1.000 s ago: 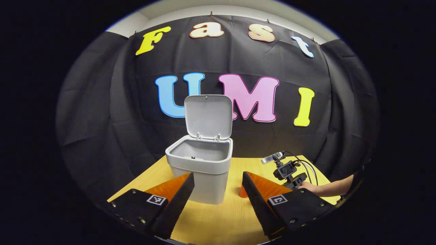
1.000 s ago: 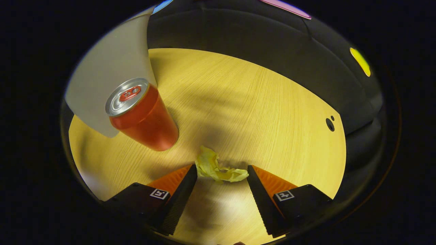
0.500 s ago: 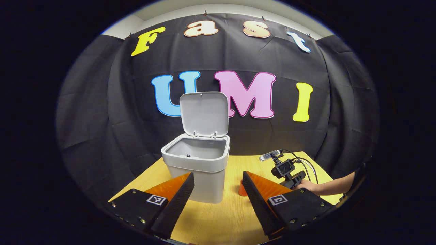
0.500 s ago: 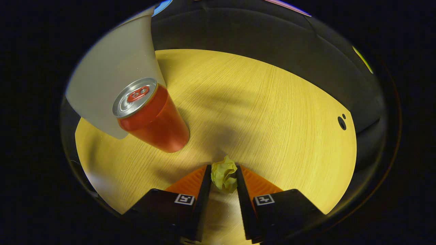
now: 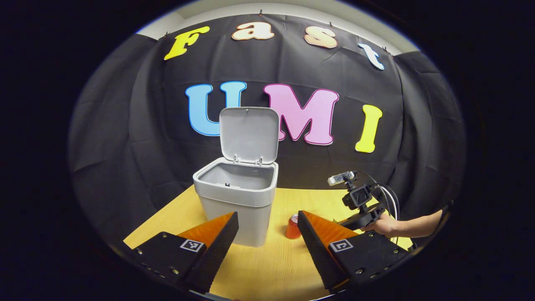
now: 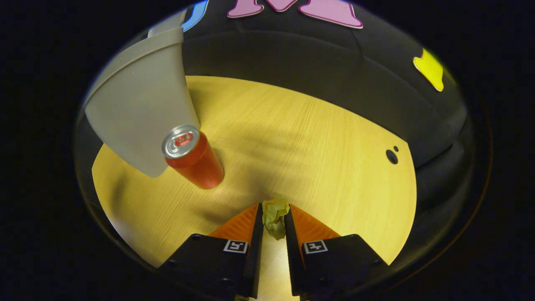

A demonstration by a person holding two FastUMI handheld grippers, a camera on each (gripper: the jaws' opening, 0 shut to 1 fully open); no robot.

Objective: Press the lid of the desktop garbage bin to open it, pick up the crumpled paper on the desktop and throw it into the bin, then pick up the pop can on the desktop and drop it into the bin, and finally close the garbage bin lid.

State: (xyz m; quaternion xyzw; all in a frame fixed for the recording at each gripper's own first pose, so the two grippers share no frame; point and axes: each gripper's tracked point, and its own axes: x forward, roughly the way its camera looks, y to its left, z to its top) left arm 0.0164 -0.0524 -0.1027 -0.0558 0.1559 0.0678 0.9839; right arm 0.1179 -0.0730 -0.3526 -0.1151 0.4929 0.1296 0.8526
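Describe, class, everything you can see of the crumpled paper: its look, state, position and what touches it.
The crumpled paper is a small wad of pale yellow, thin sheet, creased and squeezed into a narrow upright lump. It sits between the right gripper, whose two fingers press on it from either side. Its top pokes out past the fingertips. The wooden table lies beneath it; whether it touches the table cannot be told. The pop can stands apart from it.
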